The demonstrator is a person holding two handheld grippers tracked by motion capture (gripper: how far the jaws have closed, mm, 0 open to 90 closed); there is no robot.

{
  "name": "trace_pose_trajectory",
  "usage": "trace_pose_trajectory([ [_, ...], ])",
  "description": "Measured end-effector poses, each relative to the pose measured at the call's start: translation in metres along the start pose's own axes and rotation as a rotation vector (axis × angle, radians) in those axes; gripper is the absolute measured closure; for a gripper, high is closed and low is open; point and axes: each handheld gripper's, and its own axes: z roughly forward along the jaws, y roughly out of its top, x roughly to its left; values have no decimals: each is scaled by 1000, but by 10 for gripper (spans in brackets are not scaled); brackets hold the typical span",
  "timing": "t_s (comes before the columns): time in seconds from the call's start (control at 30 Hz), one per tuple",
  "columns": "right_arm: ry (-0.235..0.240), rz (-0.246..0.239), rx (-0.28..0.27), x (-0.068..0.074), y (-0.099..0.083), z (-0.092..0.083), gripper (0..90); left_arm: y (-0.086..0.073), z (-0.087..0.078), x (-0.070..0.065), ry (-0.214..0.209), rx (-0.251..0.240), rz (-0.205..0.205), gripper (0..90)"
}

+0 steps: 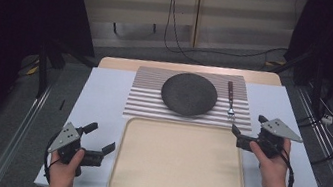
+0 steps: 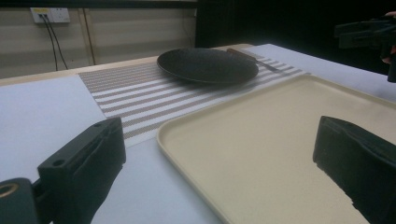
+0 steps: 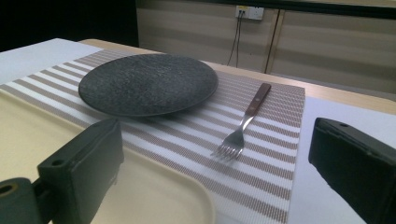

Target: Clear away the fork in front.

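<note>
Hovering at the near left corner of the table [image 1: 104,89], just off the left rim of the beige tray [image 1: 178,164]: left gripper [image 1: 100,140], jaws spread wide, holding nothing, nothing between them but bare tabletop and the tray's near-left corner. Seen from the left gripper view, same jaws parted, tray [image 2: 289,140] rim curving between them.

Poised over the table's right side, just past the tray's far right corner: right gripper [image 1: 248,130], jaws likewise apart and empty, pointing toward the fork [image 1: 230,103]. From the right gripper view, fork [image 3: 243,128] lying flat on the striped placemat [image 3: 261,172], tines toward the gripper, wooden handle away, framed in the gap between the two jaws but not touched by either.

Lying on the right part of the striped placemat [image 1: 148,98], fork just beside the dark plate [image 1: 189,94], apart from it, parallel to the mat's right edge and close inside it. Plate [image 3: 147,84] sitting at the mat's middle, clear of the tray.

Touching or nearly touching the tray's far rim: the mat's near edge. Open table surface right of the mat and tray, under the right hand [image 1: 272,163]; more bare surface left of the mat, ahead of the left hand [image 1: 64,166]. Tray interior bare.
</note>
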Motion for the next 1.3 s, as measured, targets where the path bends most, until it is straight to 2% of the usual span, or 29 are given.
trace_pose_trajectory([
  [0.23, -15, 18, 13, -6, 10, 16, 30, 0, 0, 0, 0, -2, -4, 26],
  [0.5, -36, 3, 31, -13, 18, 34, 31, 0, 1, -1, -5, 6, 3, 26],
  [0.67, -51, 30, 32, -20, 23, 47, 31, 0, 1, -2, -6, 2, -2, 25],
  [0.93, -71, 39, 43, -27, 27, 65, 32, 0, 1, -2, -8, 4, -5, 25],
  [0.97, -71, 59, 48, -30, 28, 71, 32, 0, 1, -2, -9, 4, -4, 25],
  [1.07, -76, 62, 58, -32, 28, 76, 33, 0, 1, -2, -8, 6, -2, 26],
  [1.13, -85, 40, 80, -34, 29, 84, 38, 0, 1, -1, -9, 3, -1, 25],
  [1.23, -82, 39, 97, -35, 29, 89, 40, 0, 1, -2, -11, -1, -14, 26],
  [1.3, -80, 38, 107, -37, 29, 94, 40, 0, 1, -1, -10, 8, -2, 26],
])
